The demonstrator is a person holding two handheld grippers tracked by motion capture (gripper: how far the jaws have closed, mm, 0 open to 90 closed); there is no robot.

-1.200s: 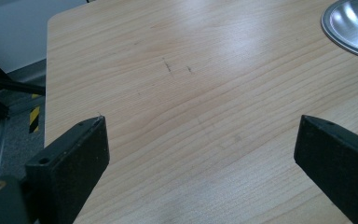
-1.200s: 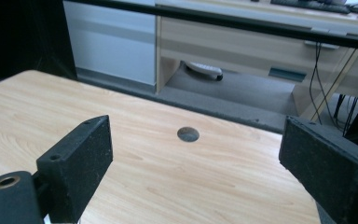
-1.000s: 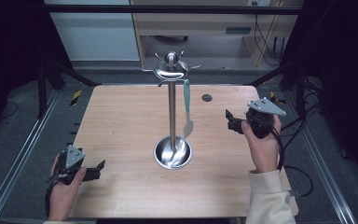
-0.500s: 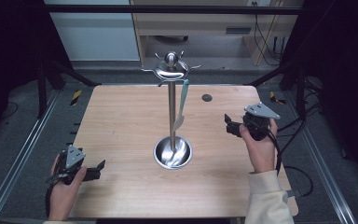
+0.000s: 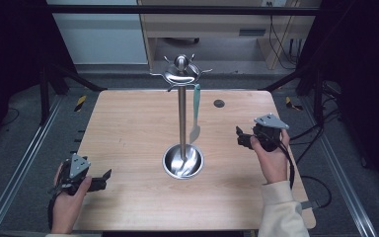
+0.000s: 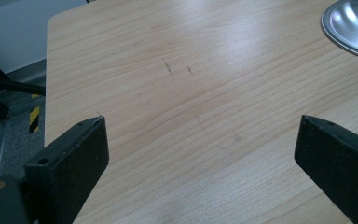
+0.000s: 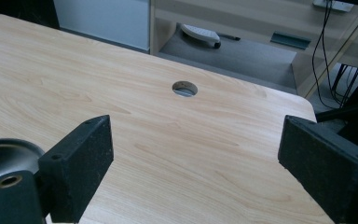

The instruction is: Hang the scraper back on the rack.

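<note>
- High view shows a metal stand (image 5: 182, 116) upright at the middle of the tabletop (image 5: 128, 128), its round dish base (image 5: 182, 162) flat on the wood so that anything hung from the hooks at the top drips or drops into the dish.
- A teal-handled spatula (image 5: 196, 113) hangs from one hook on the stand's right side, handle up and pale blade down, apart from the pole and just above the dish.
- The spatula looks slim, with a long teal handle and a whitish, slightly tapered blade; I judge it light and free to swing on its hook.
- The right tool (image 5: 243, 138) sits well right of the stand, jaws spread wide and gripping nothing, facing the spatula.
- The left tool (image 5: 103, 178) rests near the tabletop's front left corner, jaws likewise parted and empty, kept out of the way.
- A small round hole (image 7: 184, 88) lies in the tabletop beyond the right tool.
</note>
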